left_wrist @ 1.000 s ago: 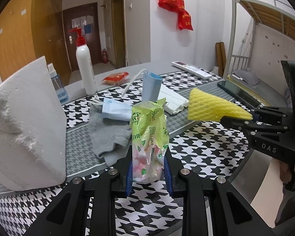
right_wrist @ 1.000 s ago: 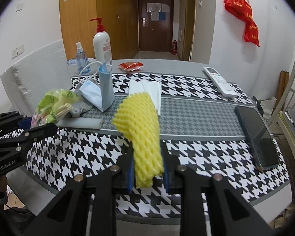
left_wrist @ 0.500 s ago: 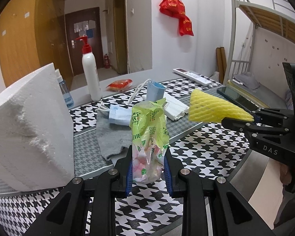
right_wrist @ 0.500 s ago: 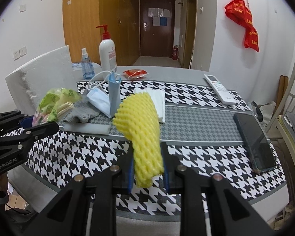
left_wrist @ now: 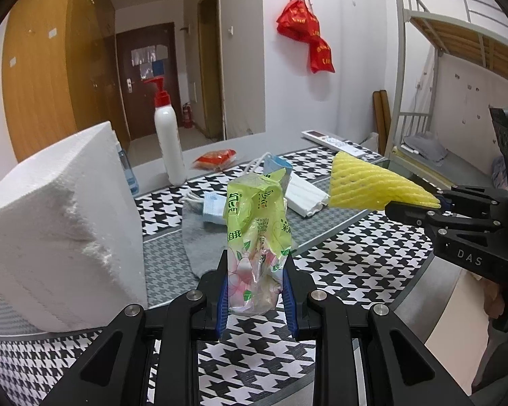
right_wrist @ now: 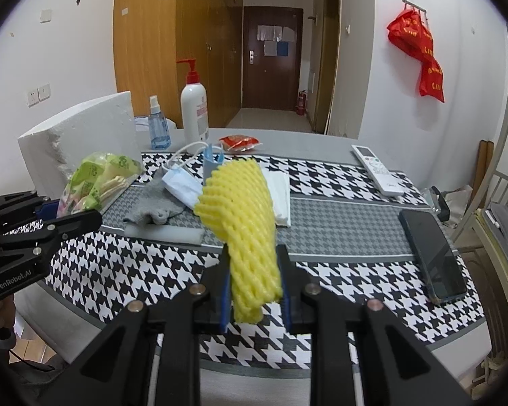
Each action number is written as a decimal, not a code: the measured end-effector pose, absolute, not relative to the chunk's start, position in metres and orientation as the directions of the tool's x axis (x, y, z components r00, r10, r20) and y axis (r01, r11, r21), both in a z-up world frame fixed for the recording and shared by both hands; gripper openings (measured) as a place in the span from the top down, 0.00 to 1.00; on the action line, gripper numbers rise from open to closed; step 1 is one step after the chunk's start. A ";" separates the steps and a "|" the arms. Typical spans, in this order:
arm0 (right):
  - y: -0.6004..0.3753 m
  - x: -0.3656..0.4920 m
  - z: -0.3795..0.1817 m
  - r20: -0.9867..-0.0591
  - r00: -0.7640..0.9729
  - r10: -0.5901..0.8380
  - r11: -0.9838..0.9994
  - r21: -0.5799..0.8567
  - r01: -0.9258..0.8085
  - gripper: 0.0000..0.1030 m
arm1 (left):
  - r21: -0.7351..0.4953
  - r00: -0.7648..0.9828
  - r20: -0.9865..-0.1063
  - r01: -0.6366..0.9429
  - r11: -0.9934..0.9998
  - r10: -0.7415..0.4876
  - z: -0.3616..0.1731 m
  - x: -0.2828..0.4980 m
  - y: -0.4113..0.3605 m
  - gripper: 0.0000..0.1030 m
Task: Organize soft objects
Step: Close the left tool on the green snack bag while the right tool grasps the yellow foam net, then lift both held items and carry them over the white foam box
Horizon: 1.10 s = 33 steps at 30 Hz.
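1. The left hand-held gripper point(left_wrist: 255, 291) is closed on a crinkled green and pink plastic tissue packet point(left_wrist: 257, 233), which stands upright between its blue pads, clear of the worktop point(left_wrist: 355, 264) with its black-and-white houndstooth cloth.
2. The right hand-held gripper point(right_wrist: 254, 291) is closed on a yellow foam fruit net point(right_wrist: 244, 216); the pads pinch its lower end and the rest leans up and away to the left, held above the cloth.
3. In the left wrist view the right hand-held gripper point(left_wrist: 437, 203) enters from the right, the yellow foam fruit net point(left_wrist: 372, 186) sticking out level from it like a wedge.
4. In the right wrist view the left hand-held gripper point(right_wrist: 47, 209) shows at the left edge with the packet point(right_wrist: 98, 179) in it.
5. On the worktop behind the two held things lie a grey knitted sock point(right_wrist: 152, 206), a light blue face mask point(right_wrist: 181, 187) partly on the sock, and a folded white cloth point(right_wrist: 279, 196).
6. A flat white foam strip point(right_wrist: 164, 233) lies just in front of the sock.
7. A large white polystyrene block point(left_wrist: 57, 226) stands at the left end of the worktop.
8. Behind it are a white pump bottle with a red top point(right_wrist: 194, 106) and a small blue spray bottle point(right_wrist: 159, 125).
9. Towards the right side lie a white remote control point(right_wrist: 376, 169) and a dark phone point(right_wrist: 433, 253), well apart from the soft things.
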State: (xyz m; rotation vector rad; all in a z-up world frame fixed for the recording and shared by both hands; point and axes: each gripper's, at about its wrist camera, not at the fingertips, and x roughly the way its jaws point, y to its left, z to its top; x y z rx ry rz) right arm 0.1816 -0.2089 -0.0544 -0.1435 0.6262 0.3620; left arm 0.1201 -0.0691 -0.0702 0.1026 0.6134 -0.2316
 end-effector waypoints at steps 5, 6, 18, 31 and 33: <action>-0.203 0.179 -0.049 -0.578 0.756 0.306 0.923 -0.013 -0.384 0.74 | 0.038 0.803 -0.569 0.238 0.970 -0.175 -0.064 0.116 -0.061 0.73; -0.201 0.179 -0.047 -0.576 0.757 0.310 0.922 -0.012 -0.387 0.74 | 0.043 0.803 -0.570 0.238 0.970 -0.172 -0.063 0.116 -0.061 0.73; -0.190 0.173 -0.026 -0.511 0.790 0.337 0.916 -0.016 -0.401 0.74 | 0.062 0.845 -0.506 0.237 0.969 -0.174 -0.042 0.103 -0.051 0.73; -0.184 0.179 -0.019 -0.489 0.799 0.350 0.913 -0.012 -0.408 0.74 | 0.073 0.871 -0.465 0.217 0.973 -0.159 -0.031 0.101 -0.039 0.73; -0.181 0.180 -0.018 -0.485 0.800 0.354 0.911 -0.015 -0.412 0.74 | 0.069 0.875 -0.458 0.211 0.975 -0.157 -0.029 0.102 -0.035 0.73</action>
